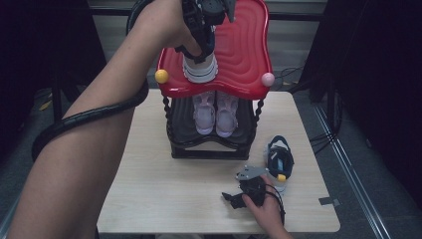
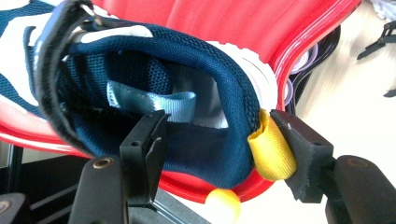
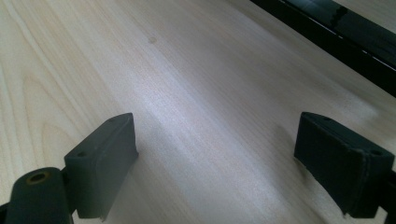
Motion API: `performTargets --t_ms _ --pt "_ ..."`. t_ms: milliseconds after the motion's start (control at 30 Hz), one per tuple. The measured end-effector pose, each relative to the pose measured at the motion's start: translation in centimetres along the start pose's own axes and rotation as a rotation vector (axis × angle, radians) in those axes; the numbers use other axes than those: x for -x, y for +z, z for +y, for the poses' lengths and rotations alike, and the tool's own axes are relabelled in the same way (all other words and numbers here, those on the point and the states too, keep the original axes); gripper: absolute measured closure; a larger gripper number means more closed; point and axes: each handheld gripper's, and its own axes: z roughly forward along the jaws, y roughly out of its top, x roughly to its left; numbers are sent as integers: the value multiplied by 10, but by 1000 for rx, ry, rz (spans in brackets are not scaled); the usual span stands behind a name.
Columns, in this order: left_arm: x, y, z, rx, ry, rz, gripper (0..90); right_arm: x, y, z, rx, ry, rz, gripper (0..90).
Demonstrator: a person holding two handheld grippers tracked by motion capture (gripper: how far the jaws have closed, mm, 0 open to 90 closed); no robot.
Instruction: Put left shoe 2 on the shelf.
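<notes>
Left fingers [image 2: 144, 140] straddle navy shoe [image 2: 187, 84] heel on red shelf [image 2: 243, 23], one inside, one against yellow loop [image 2: 272, 151]; toe cut off. Right fingers [image 3: 105, 158] spread over bare bench [image 3: 187, 93].

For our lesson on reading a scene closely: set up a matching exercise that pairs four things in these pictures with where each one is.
Things:
1. navy shoe with white sole
2. pink shoes
3. second navy shoe
4. right gripper

Places:
A. on the rack's dark lower shelf
B. on the table, right of the rack
C. on the red top shelf, heel in the left gripper
D. low over bare table, jaws apart

Pairs: 1-C, 2-A, 3-B, 4-D
</notes>
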Motion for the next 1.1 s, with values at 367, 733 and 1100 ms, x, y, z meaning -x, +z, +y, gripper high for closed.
performTargets --t_ms 367,733,1100 --pt "-2 -9 -13 24 -40 -8 345 0 0 0 -1 1 1 120" --pt "-4 -13 -26 21 -99 -29 328 0 0 0 0 0 1 120" --pt "-8 -7 -49 14 -180 -72 313 0 0 0 0 0 1 120"
